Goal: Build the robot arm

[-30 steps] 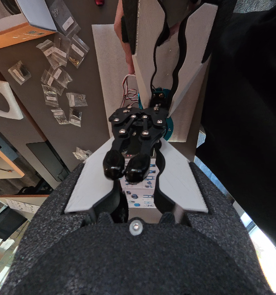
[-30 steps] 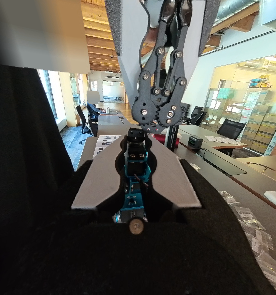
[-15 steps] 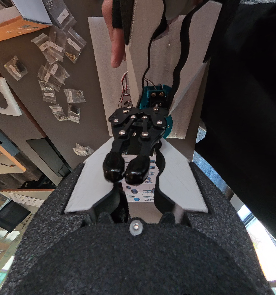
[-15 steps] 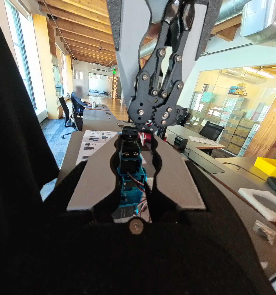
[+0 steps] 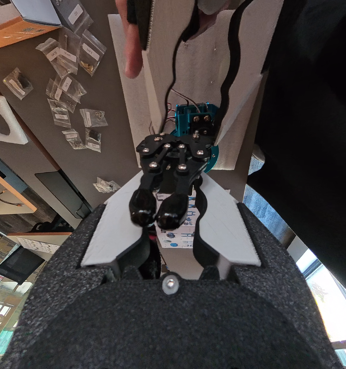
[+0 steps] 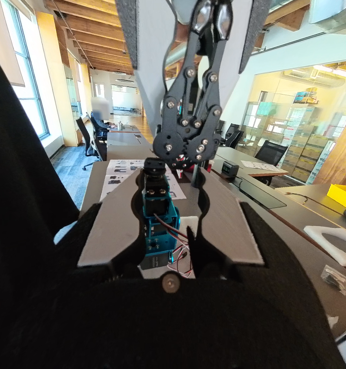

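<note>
— What can't you make out?
— On my left wrist view the small parts bags (image 5: 72, 103) hold pieces too tiny to identify, and the cardboard box (image 5: 18, 22) is cut off at the top edge.
— And the right?
— The black claw (image 6: 190, 123) blocks the desk behind; its tips leave frame.

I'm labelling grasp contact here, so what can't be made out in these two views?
- Left wrist view: whether the left gripper clamps the black claw. The claw's own tips hide the contact.
- Right wrist view: the foot of the teal servo arm, cut off behind the right gripper.
- Right wrist view: whether claw and arm are joined. The meeting point is blurred.
- Left wrist view: what the small plastic bags contain. They are too small.
</note>
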Available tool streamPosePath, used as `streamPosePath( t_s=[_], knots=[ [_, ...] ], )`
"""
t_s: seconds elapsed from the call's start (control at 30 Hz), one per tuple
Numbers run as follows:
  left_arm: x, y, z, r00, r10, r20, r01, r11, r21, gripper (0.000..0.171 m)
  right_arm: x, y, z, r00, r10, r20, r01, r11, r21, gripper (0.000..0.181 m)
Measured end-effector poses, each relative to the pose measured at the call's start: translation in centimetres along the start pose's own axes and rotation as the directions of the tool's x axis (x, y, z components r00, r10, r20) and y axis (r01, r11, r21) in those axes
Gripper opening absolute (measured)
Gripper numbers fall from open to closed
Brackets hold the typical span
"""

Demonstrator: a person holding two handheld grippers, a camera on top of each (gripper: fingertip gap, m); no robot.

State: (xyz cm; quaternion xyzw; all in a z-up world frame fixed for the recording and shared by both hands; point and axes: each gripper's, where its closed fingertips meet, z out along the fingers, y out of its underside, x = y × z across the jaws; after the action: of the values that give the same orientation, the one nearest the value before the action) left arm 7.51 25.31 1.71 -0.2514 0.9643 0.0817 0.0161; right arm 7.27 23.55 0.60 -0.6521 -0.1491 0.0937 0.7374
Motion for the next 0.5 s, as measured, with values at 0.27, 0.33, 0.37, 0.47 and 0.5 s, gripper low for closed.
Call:
streamPosePath(
  t_s=[0.27, 0.33, 0.37, 0.47, 0.5],
  knots=[
    [-0.13, 0.12, -0.12, 1.000, 0.015, -0.005, -0.015, 1.000, -0.015, 0.044, -0.53, -0.18, 0.20, 0.999, -0.032, 0.026, 0.033, 0.999, -0.022, 0.055],
    [-0.22, 0.16, -0.24, 1.000, 0.011, -0.006, -0.011, 1.000, -0.012, 0.044, 0.03, -0.27, 0.33, 0.999, -0.051, -0.015, 0.050, 0.998, -0.035, 0.046],
    [-0.25, 0.20, -0.33, 1.000, 0.010, -0.006, -0.010, 1.000, -0.008, 0.044, 0.13, -0.34, 0.38, 0.997, -0.071, -0.026, 0.070, 0.997, -0.040, 0.046],
    [-0.16, 0.41, -0.42, 1.000, 0.006, -0.009, -0.006, 1.000, 0.001, 0.044, 0.07, -0.43, 0.57, 0.995, -0.096, -0.032, 0.095, 0.994, -0.046, 0.045],
    [-0.06, 0.47, -0.42, 1.000, 0.005, -0.012, -0.005, 1.000, 0.005, 0.044, -0.04, -0.42, 0.59, 0.995, -0.097, -0.025, 0.096, 0.994, -0.046, 0.045]
  ],
)
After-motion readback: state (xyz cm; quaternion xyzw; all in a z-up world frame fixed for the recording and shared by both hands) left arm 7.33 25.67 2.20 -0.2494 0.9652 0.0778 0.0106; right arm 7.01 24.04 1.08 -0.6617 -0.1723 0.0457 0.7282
